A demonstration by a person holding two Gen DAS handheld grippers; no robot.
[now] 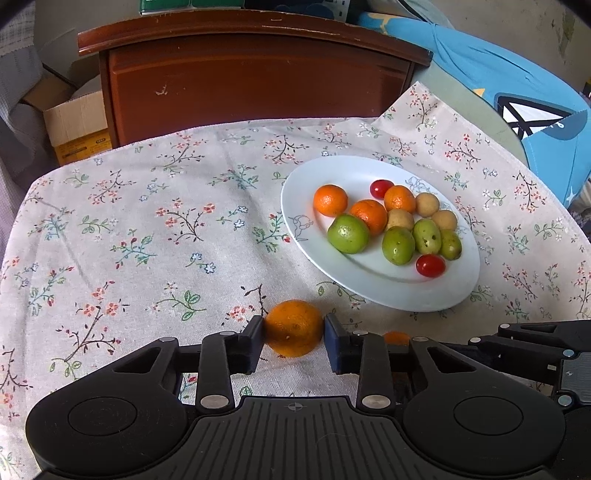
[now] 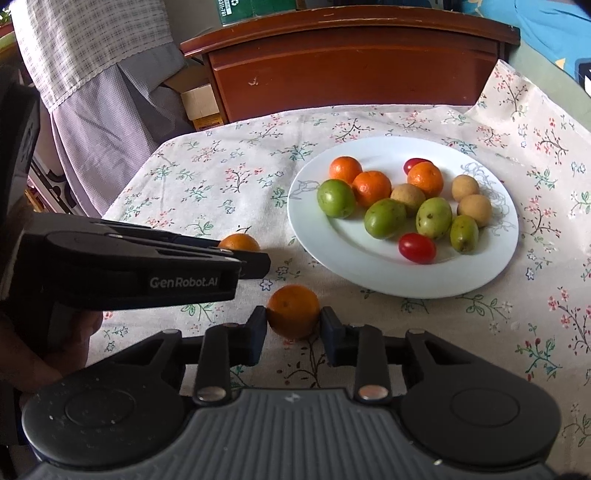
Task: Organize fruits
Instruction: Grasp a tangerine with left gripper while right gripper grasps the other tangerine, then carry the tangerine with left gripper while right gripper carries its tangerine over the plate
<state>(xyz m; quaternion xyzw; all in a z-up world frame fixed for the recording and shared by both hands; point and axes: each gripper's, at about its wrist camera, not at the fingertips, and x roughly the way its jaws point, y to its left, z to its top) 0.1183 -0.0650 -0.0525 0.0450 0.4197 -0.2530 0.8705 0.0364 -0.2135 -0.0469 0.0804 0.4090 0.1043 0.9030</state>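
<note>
while both fingers (image 1: 255,338) pinch oranges (image 1: 293,328), plate (image 1: 369,288) near.

what my two cameras can't make out

from my left wrist view, my right gripper (image 1: 397,338) runs off the right edge and its tips sit behind my own finger, so only a sliver of the second orange (image 1: 396,336) shows past it. from my right wrist view, my left gripper (image 2: 255,258) covers all but the top of the other orange (image 2: 238,242), and my hand (image 2: 55,343) on its handle is dark and cut by the left edge. the far cherry tomato (image 2: 413,164) is half behind an orange on the plate (image 2: 369,273). the green box (image 2: 255,9) on the wooden cabinet (image 2: 351,66) is cropped at the top, its print too small to read.
</note>
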